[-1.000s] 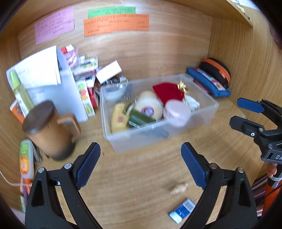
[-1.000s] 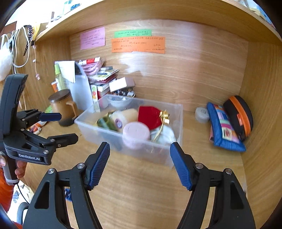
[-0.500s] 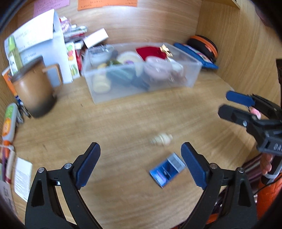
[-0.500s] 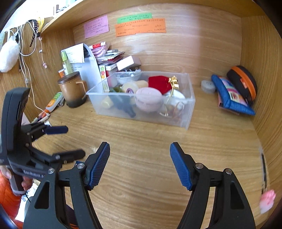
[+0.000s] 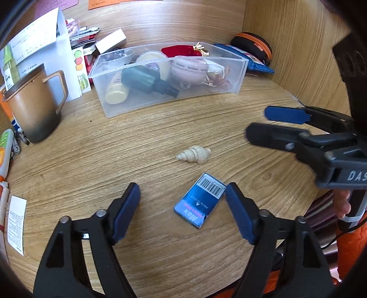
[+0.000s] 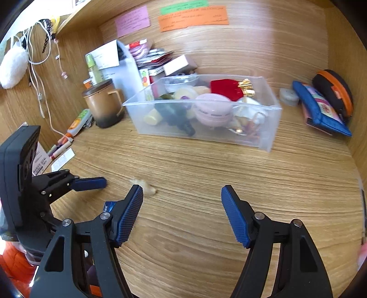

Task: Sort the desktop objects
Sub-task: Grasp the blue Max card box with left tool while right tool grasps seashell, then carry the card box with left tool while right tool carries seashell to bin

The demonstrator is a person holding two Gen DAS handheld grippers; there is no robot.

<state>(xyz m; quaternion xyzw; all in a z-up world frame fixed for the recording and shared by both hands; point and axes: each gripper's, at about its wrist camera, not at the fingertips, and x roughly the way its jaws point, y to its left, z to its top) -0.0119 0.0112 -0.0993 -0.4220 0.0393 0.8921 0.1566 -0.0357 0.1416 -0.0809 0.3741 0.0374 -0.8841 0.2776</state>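
Blue-padded left gripper (image 5: 182, 206) hangs over the wooden desk (image 5: 114, 149), jaws moderately apart and just been closing, nothing pressed between the pads. Small blue packet (image 5: 200, 200) lies flat in the gap, nearer the right-hand pad, whose tip sits just beside the packet's barcode corner; whether they touch I can't tell. Packet shows a white barcode panel at its far end and pale print lower down that looks like "Max" plus a small line too fine to read. Cream spiral shell (image 5: 193, 155) lies on the desk at 12 o'clock from that gripper, just past the packet, clear of both pads. Right gripper (image 6: 182, 215) is partly open too, empty, over bare wood; from its own camera the shell (image 6: 144, 186) is a blurred pale blob at about 11 o'clock, just off the left pad tip, and a corner of the packet (image 6: 109, 206) peeks out behind that pad. In the left view the right gripper (image 5: 257, 125) comes in from 3 o'clock, body lettered "DAS" before the frame cuts it. Clear plastic bin (image 5: 160, 100) sits well beyond the shell at 12 o'clock, holding a pink round case (image 5: 189, 71), a dark green bottle (image 5: 146, 81), a red pouch (image 5: 177, 51). Brown lidded mug (image 5: 32, 107) stands at 10 o'clock. Pink, green and orange notes (image 6: 192, 17) on the back wall carry writing too small to read.
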